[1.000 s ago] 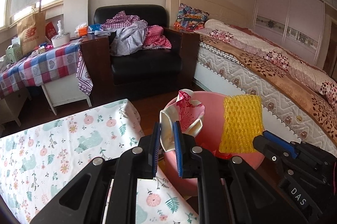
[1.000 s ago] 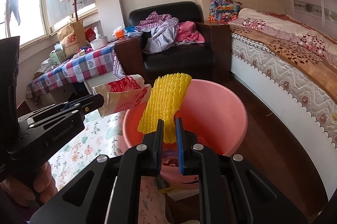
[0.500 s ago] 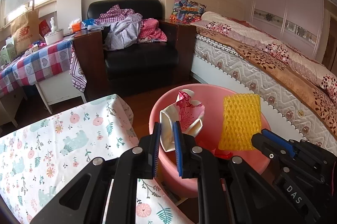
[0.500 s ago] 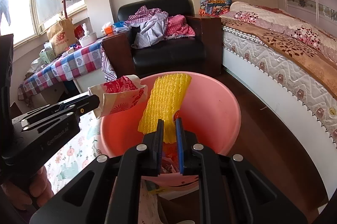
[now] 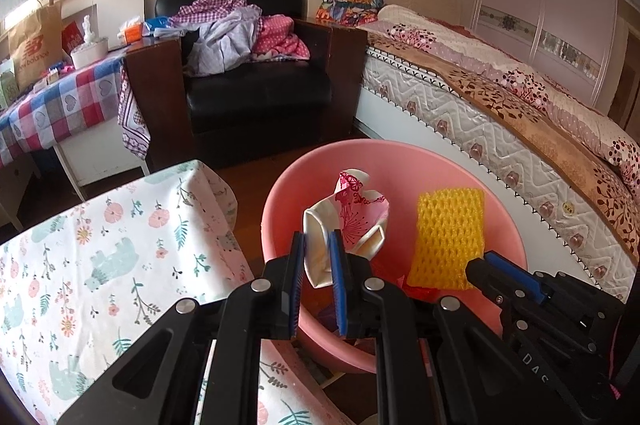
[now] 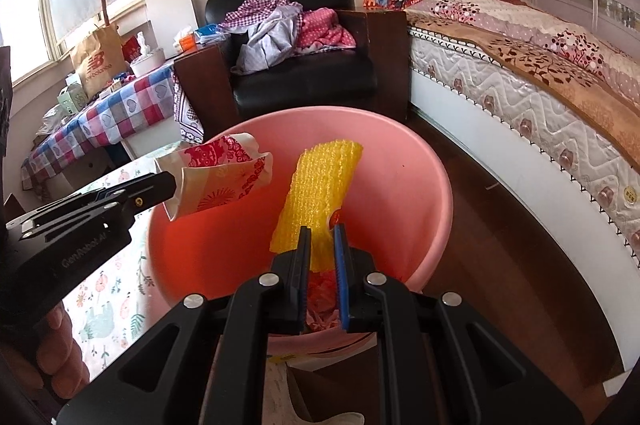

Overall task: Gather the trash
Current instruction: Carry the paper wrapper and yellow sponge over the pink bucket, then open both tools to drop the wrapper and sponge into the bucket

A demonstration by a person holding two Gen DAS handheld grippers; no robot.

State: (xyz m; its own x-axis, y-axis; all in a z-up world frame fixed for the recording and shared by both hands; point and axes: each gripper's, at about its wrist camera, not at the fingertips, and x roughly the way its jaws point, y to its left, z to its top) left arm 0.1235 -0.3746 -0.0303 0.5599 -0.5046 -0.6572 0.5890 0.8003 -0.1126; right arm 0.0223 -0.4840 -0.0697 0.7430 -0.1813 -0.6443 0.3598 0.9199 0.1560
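Right now both tools hang over a pink basin that stands just beside the corner of the worktop, which is covered with a floral cloth. The left tool is clenched on a crumpled paper cup, white with red print; its two fingers pinch the cup's flattened rim, and the rest of the cup sticks out above the basin's open mouth. From the right wrist view the same cup juts out sideways from the left tool's tip, over the basin's near left rim.

The right tool is clenched on a yellow foam net, gripping its lower end so that the net stands up and leans a little over the inside of the basin. In the left wrist view the net shows to the right of the cup, apart from it, with the right tool below it. Red scraps lie in the bottom of the basin, partly hidden by the fingers.

Behind the basin stand a black armchair piled with clothes, a bed along the right, and a second worktop with a checked cloth on the left
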